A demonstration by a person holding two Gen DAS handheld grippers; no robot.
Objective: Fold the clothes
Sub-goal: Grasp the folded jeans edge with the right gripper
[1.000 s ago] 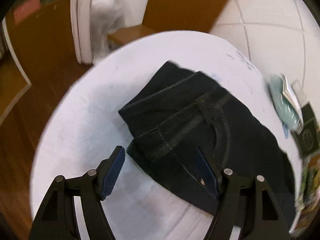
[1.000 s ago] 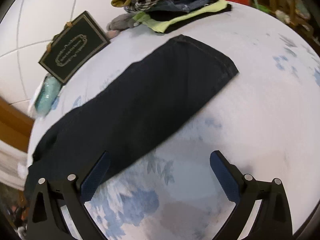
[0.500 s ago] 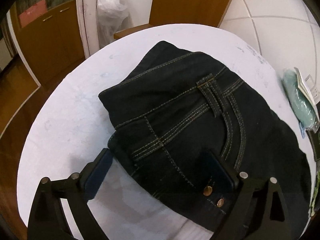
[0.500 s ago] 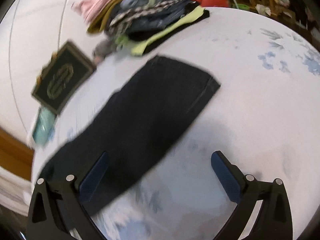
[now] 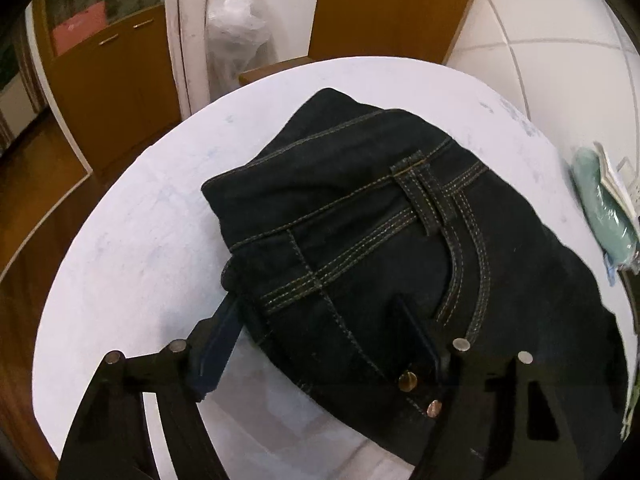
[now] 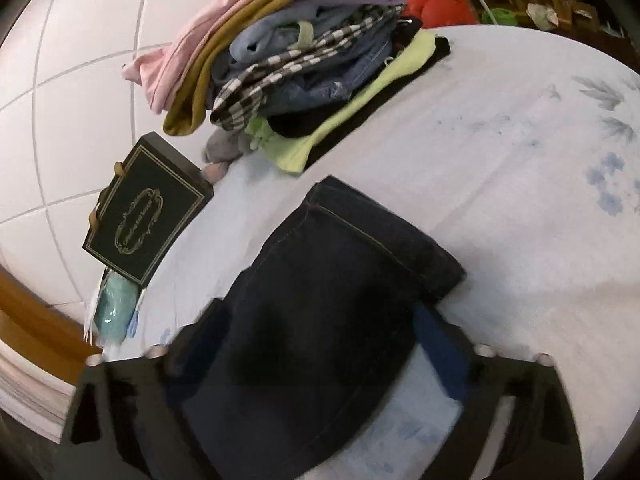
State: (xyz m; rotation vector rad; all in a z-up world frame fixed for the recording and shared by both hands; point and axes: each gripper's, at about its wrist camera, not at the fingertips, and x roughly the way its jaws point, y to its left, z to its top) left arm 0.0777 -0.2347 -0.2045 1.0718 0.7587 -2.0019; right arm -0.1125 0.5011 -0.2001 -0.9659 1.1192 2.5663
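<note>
Both of your grippers have closed in on the jeans [image 5: 384, 248] since a second ago, when they hung back over bare cloth. Your left gripper [image 5: 316, 320] now straddles the waistband corner: left finger beside the folded edge, right finger [image 5: 412, 332] lying on the denim near the two rivets, fingers apart, not clamped. Your right gripper [image 6: 320, 332] sits over the leg end of the jeans [image 6: 340, 292], fingers apart with the denim running between them; whether they touch the fabric you cannot tell, that part is blurred. Jeans lie flat on the worktop [image 6: 500, 152], which has a pale floral cover, with the hem pointing away from your right gripper. Beyond the hem sits a clothes pile [image 6: 296, 52]. Left of the jeans is a black box [image 6: 148, 212], and near it a teal packet [image 6: 114, 312].
</note>
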